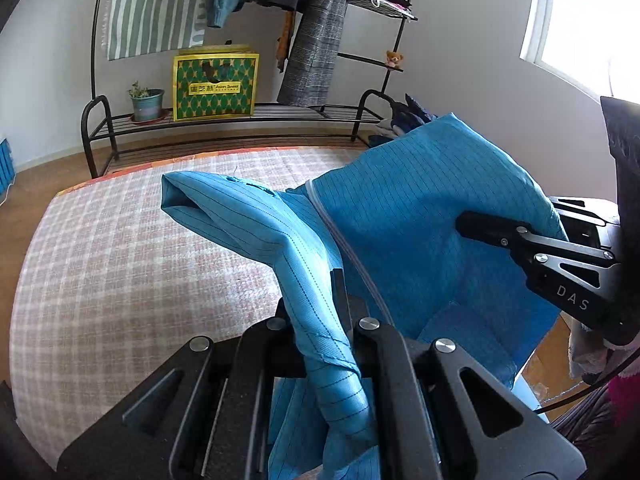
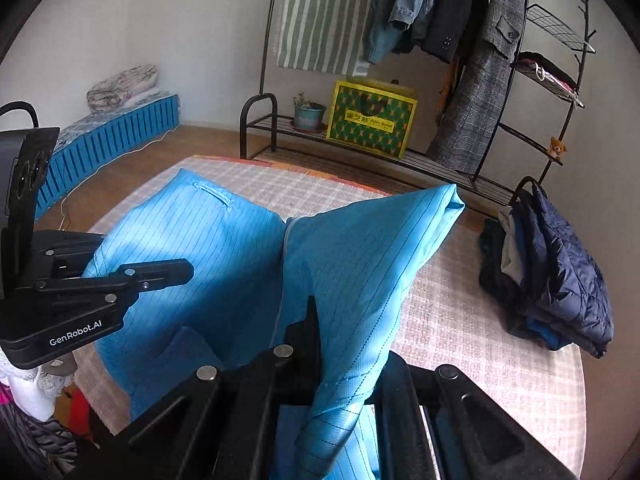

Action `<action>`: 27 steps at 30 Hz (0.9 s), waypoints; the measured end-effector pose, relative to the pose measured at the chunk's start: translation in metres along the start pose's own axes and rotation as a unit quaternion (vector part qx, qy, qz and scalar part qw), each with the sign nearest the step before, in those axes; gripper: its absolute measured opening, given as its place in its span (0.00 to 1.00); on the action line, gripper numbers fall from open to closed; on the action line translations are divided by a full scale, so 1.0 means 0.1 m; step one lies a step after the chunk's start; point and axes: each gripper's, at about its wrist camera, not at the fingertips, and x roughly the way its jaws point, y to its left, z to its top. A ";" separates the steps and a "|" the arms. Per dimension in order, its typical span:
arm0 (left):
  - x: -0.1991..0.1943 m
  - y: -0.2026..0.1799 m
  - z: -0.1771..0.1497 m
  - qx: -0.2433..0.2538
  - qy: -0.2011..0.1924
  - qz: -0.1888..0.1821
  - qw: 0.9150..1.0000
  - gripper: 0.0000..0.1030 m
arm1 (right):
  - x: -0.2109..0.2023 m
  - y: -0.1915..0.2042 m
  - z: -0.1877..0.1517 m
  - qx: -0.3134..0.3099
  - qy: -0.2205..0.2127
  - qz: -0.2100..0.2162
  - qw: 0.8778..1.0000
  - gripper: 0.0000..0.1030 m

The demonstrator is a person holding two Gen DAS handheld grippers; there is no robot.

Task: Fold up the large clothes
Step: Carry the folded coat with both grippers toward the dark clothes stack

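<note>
Blue garment on a checked bench

The garment (image 2: 224,248) is bright blue with thin dark pinstripes; the bench (image 1: 120,248) cover is pink-and-white check; the bag (image 1: 215,85) is yellow and green.

One blue garment (image 1: 420,216), two hand-held grippers (image 1: 344,320) (image 2: 316,340), one potted plant (image 1: 146,102).

Blue garment (image 1: 400,216) hem cut off — left tool (image 1: 344,320) tips buried

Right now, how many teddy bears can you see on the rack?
1. A small teddy bear sits on a low side shelf of the black clothes rack, at its right end beside the hanging grey coat. More could hide behind the clothes.
</note>
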 end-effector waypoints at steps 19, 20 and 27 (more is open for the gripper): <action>0.60 -1.20 0.77 0.040 -0.024 -0.058 0.997 0.04 | -0.48 -1.19 -0.03 0.001 -0.037 -0.064 0.997 0.03; 0.68 -1.30 0.85 0.042 -0.025 -0.065 0.997 0.04 | -0.49 -1.32 -0.04 0.002 -0.035 -0.073 0.997 0.03; 1.22 -1.99 1.53 0.052 -0.053 -0.114 0.991 0.03 | -0.58 -2.29 0.15 0.000 -0.033 -0.152 0.988 0.03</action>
